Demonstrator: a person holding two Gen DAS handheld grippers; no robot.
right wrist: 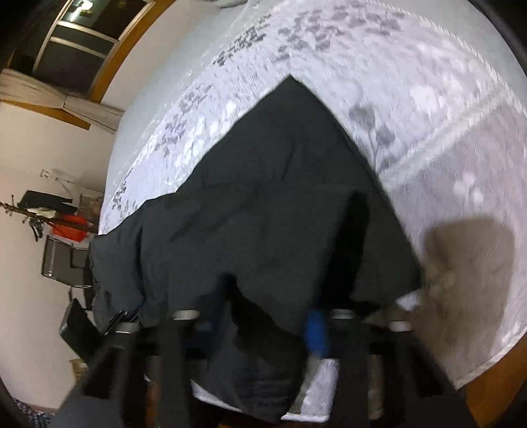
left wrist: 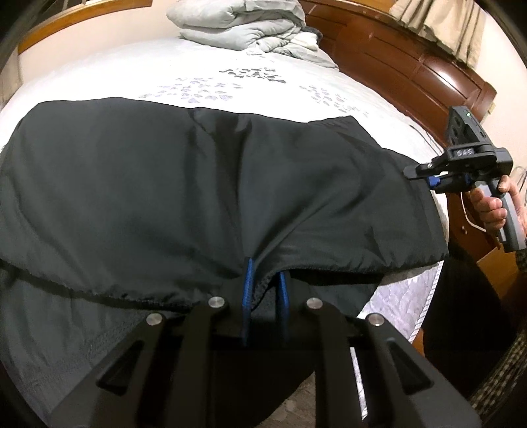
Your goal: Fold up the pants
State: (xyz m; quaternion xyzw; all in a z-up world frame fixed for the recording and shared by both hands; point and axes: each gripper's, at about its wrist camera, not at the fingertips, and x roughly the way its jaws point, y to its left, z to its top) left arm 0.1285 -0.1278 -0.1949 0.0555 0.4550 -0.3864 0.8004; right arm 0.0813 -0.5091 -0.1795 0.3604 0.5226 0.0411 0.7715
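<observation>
Black pants (left wrist: 197, 184) lie across a white bed (left wrist: 131, 75), hanging over its near edge. My left gripper (left wrist: 265, 273) has its blue fingers shut on the pants' near hem at the middle. My right gripper (left wrist: 428, 179) shows in the left wrist view at the right, its jaws shut on the pants' right edge, held by a hand. In the right wrist view the pants (right wrist: 263, 197) drape over my right gripper (right wrist: 270, 316); one blue finger (right wrist: 316, 332) shows, the other is hidden under cloth.
A folded grey duvet (left wrist: 243, 23) sits at the head of the bed beside a brown wooden headboard (left wrist: 411, 66). The bed's wooden frame (right wrist: 487, 388) runs along the edge. A chair and clutter (right wrist: 62, 256) stand by the far wall.
</observation>
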